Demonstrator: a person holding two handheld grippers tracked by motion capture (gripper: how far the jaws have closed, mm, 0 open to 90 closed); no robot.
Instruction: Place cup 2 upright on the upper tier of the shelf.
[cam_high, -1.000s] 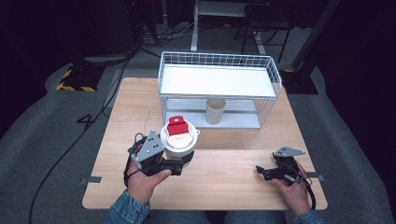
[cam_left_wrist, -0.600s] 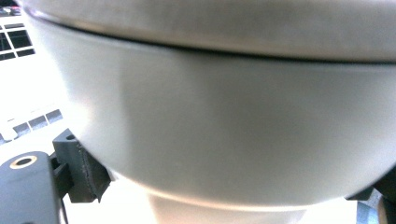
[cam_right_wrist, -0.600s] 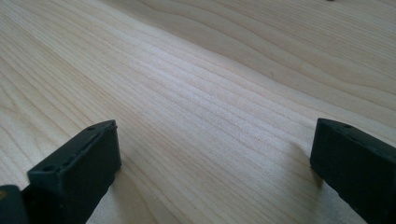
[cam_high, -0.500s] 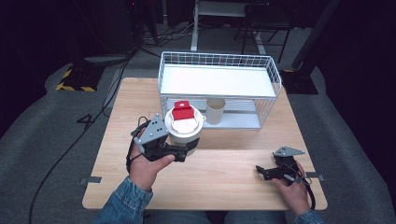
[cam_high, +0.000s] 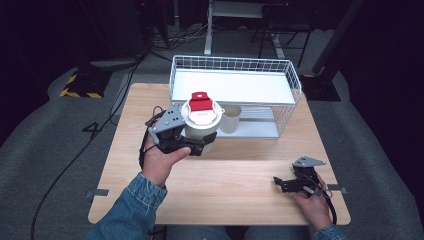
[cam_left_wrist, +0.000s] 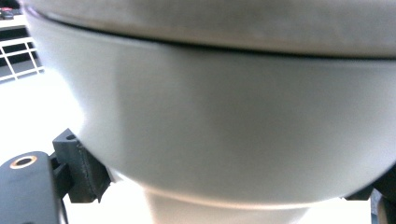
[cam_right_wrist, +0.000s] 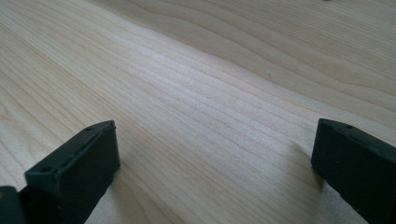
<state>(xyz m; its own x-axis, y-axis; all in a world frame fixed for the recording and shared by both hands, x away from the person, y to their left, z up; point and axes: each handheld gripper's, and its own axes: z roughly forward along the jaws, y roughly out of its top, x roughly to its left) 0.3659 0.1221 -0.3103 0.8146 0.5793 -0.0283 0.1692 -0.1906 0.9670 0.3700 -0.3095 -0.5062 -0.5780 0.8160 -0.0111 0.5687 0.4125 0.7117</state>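
A white round container (cam_high: 200, 121) with a white lid and a red clasp hangs above the wooden table (cam_high: 240, 170), just in front of the wire basket (cam_high: 235, 85). My left gripper (cam_high: 194, 148) is shut on its lower body, jaws on either side. In the left gripper view the container's pale wall (cam_left_wrist: 224, 116) looms close, with one black pad (cam_left_wrist: 86, 172) pressed against it. My right gripper (cam_high: 284, 184) rests near the table's front right, open. Its jaws have just been opening and hold nothing; bare wood (cam_right_wrist: 210, 70) lies between its fingertips (cam_right_wrist: 74, 172).
A small beige cup (cam_high: 230, 119) stands beside the held container, against the basket's front. The basket has a white floor and sits at the table's far edge. Black cables trail from both grippers. Dark floor surrounds the table.
My left hand has lifted the white container and carried it away from the person, toward the basket and the cup. The right hand has stayed where it was.
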